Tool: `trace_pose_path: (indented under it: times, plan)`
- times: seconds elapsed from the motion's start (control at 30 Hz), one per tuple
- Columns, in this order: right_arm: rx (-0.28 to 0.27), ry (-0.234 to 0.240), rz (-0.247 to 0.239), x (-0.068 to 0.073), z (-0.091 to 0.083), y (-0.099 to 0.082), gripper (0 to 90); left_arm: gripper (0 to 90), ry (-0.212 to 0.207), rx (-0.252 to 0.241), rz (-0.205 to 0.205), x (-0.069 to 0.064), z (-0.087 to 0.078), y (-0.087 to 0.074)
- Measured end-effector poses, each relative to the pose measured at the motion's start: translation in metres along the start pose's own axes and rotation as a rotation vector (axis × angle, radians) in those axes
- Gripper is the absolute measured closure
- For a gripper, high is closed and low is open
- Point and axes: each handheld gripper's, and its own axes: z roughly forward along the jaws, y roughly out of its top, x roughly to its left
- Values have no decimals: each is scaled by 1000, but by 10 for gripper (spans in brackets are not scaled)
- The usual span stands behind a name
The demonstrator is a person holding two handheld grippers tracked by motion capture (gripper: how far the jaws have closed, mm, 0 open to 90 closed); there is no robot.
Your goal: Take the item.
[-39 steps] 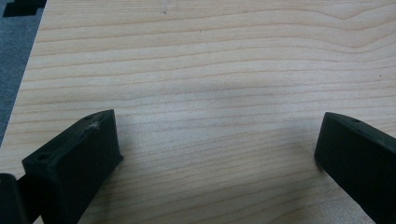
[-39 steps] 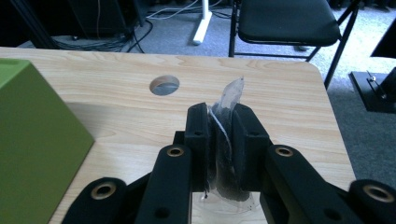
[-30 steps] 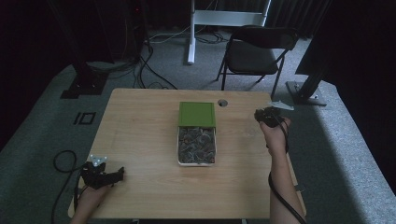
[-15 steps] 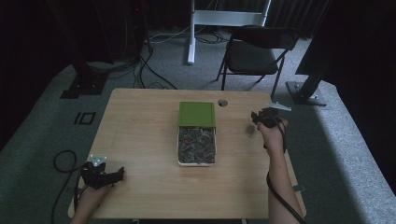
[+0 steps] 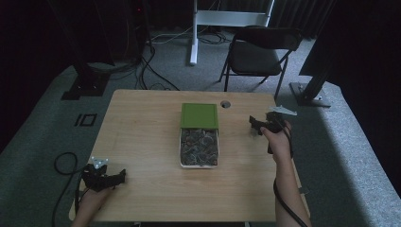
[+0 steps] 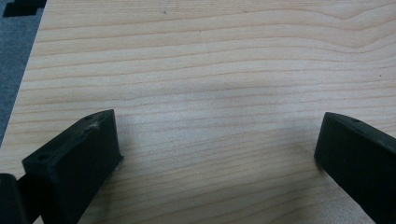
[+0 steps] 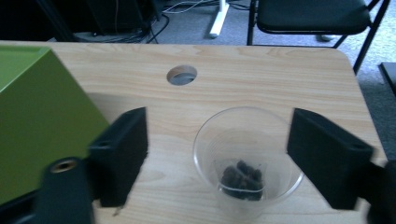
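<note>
Table [image 5: 142, 142] of pale wood takes up the middle of the high view, with a black folding chair [image 5: 257, 52] on the grey carpet beyond its far edge at about 1 o'clock. Near the table's centre sits a white tray [image 5: 199, 163] of dark bits, a green box [image 5: 199, 116] touching its 12 o'clock end, and a round hole [image 5: 225, 103] in the tabletop just beside the box at 2 o'clock. At 3 o'clock from the tray the right gripper [image 5: 257, 126] is held in a hand [image 5: 279, 142], jaws spread wide; in the right gripper view they stand on either side of a clear plastic cup [image 7: 247, 156] with dark bits [image 7: 242, 179] at its bottom, not touching it. At 7 o'clock, near the table's corner, the left gripper [image 5: 118, 177] rests low, jaws spread over bare wood
</note>
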Motion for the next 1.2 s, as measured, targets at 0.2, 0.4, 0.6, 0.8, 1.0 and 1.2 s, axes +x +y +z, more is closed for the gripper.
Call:
trace_pose_path:
  times: [0.2,0.4,0.6,0.8,1.0,1.2]
  plan:
    - [0,10,-1,3,-6,-7,159,5,0,0,0,0,0,0]
    - [-3,32,-14,6,-14,-14,144,5,0,0,0,0,0,0]
    - [-15,35,-10,10,-24,-24,144,5,0,0,0,0,0,0]
    - [-12,25,-23,9,-31,-35,144,5,0,0,0,0,0,0]
    - [-9,32,-27,8,-36,-46,144,5,0,0,0,0,0,0]
    - [1,41,-31,8,-39,-57,144,5,0,0,0,0,0,0]
